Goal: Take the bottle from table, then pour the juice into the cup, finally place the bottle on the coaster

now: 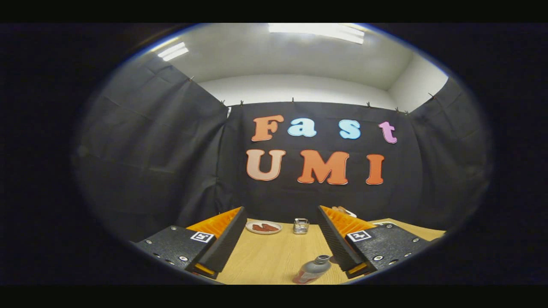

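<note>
A small clear bottle (312,269) with a grey cap and red juice stands on the wooden table (265,261), low between my fingers and close to the right one. My gripper (282,211) is open, held above the table, touching nothing. Beyond the fingers, near the table's far edge, stands a small clear glass cup (301,226). Left of the cup lies a white round coaster (263,227) with a red pattern on it.
A pale object (345,210) peeks out behind the right finger at the table's far edge; I cannot tell what it is. Black cloth walls close the booth behind and on both sides of the table.
</note>
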`<state>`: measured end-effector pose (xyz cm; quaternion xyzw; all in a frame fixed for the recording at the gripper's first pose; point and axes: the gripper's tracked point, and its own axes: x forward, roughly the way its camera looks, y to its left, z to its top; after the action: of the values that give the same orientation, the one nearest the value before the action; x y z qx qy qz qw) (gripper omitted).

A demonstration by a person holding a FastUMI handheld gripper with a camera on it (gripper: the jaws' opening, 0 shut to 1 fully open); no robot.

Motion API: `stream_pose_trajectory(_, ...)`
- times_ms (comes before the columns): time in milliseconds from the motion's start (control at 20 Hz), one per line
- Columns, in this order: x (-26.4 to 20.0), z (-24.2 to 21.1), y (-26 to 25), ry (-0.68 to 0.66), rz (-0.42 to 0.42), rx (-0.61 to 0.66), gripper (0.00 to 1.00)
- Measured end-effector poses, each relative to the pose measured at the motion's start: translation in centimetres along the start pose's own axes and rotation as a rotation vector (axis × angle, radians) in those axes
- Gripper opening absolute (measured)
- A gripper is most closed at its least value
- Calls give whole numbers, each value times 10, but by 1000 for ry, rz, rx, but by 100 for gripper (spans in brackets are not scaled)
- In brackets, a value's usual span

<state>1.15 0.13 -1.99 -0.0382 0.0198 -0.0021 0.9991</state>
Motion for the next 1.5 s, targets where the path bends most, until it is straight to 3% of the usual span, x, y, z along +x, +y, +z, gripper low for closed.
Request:
stream_pose_trajectory(300, -5, -33, -32, 54, -107, -5, 96)
stream_pose_trajectory(800, -23, -125, -75, 150, -194, -37, 95)
stream_pose_trajectory(1050, -25, -179, -67, 219, -152, 49, 95)
stream_pose_trajectory(1250, -23, -228, -62, 342, -123, 7, 95)
stream_pose_trajectory(1500, -20, -252, -56, 408, -104, -3, 93)
